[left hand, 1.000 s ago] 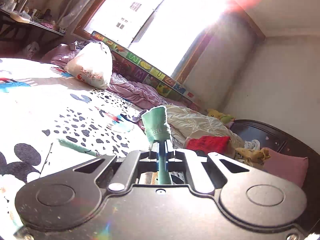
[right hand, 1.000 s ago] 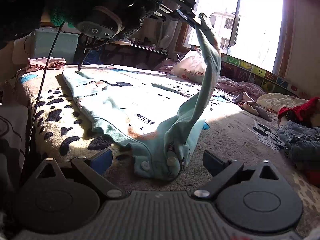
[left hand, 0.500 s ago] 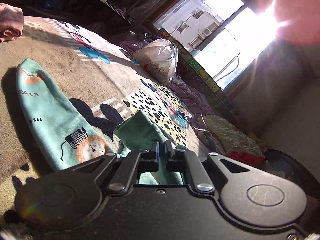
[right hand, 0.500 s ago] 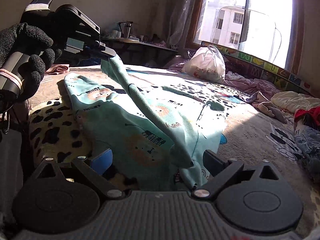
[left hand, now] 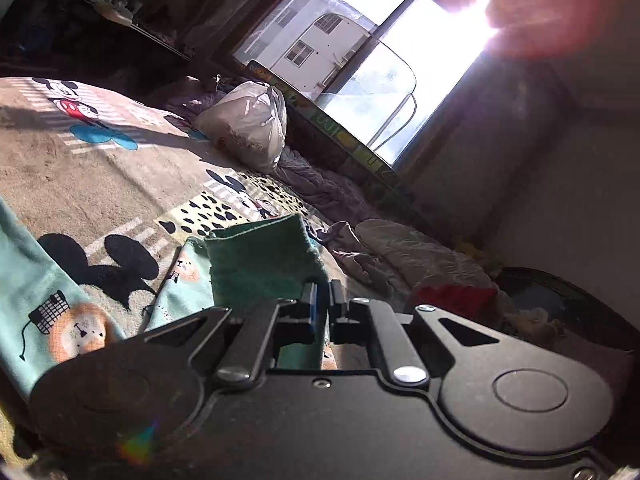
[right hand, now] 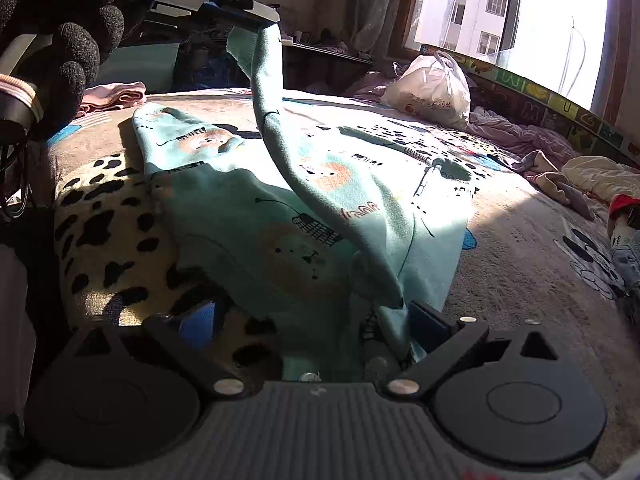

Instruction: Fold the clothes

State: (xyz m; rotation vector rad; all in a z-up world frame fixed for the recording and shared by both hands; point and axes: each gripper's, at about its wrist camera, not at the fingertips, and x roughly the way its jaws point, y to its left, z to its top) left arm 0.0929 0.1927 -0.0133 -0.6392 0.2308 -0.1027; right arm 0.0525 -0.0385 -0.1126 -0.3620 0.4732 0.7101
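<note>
The left tool [left hand: 322, 300] is clamped tight on a cuff of the teal garment [right hand: 320, 208], the darker ribbed end [left hand: 260, 260] standing up just ahead of its closed fingers. Seen from the right wrist, that same tool [right hand: 256, 14] is held up by a black-gloved hand [right hand: 60, 48] and lifts one sleeve off the bed, the cloth running down in a taut band toward the right tool [right hand: 316, 324]. The right tool's jaws are spread wide, with the garment's near edge lying between them, not pinched. The rest of the garment, printed with lions, lies flat on the cartoon-print blanket [right hand: 520, 272]. Beyond both tools, near the window, sits a tied white plastic bag [right hand: 432, 88].
</note>
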